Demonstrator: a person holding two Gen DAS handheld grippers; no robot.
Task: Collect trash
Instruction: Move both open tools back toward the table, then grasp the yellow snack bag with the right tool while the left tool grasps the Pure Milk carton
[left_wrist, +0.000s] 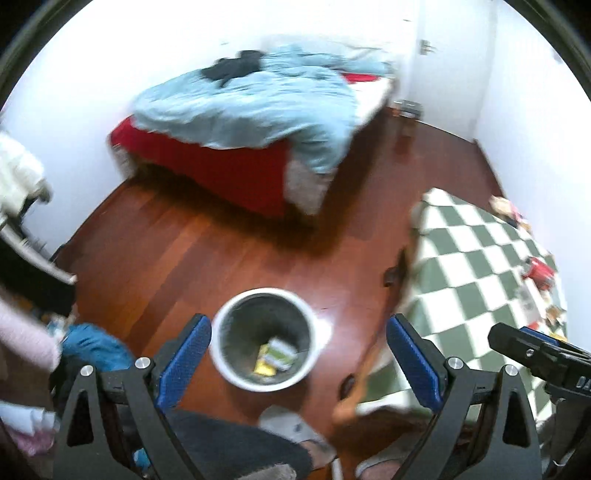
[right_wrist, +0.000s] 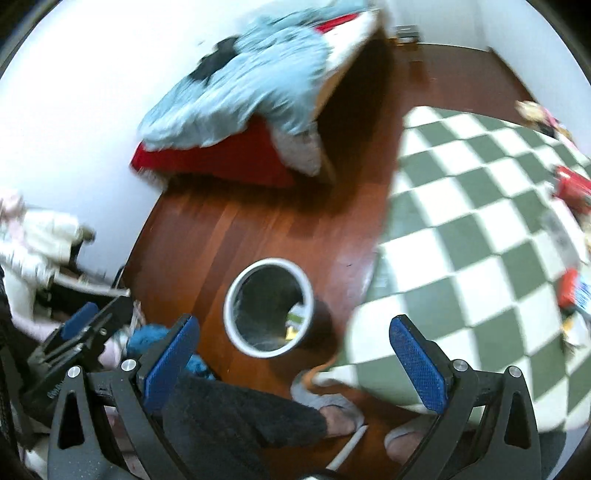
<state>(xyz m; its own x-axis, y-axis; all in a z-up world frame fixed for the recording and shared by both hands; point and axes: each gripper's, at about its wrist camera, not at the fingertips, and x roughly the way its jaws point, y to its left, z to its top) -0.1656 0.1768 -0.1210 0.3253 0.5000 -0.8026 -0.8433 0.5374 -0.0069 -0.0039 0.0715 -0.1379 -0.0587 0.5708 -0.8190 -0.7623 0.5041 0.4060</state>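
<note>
Bin on wood floor between bed, checkered table.

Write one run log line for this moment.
left claw: open, empty | right claw: open, empty | bin: on floor, holds packets | trash: on checkered rug

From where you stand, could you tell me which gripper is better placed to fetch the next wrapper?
Probably right: the remaining litter lies on the checkered rug's far right side, nearer the right gripper, which is open and empty.
</note>
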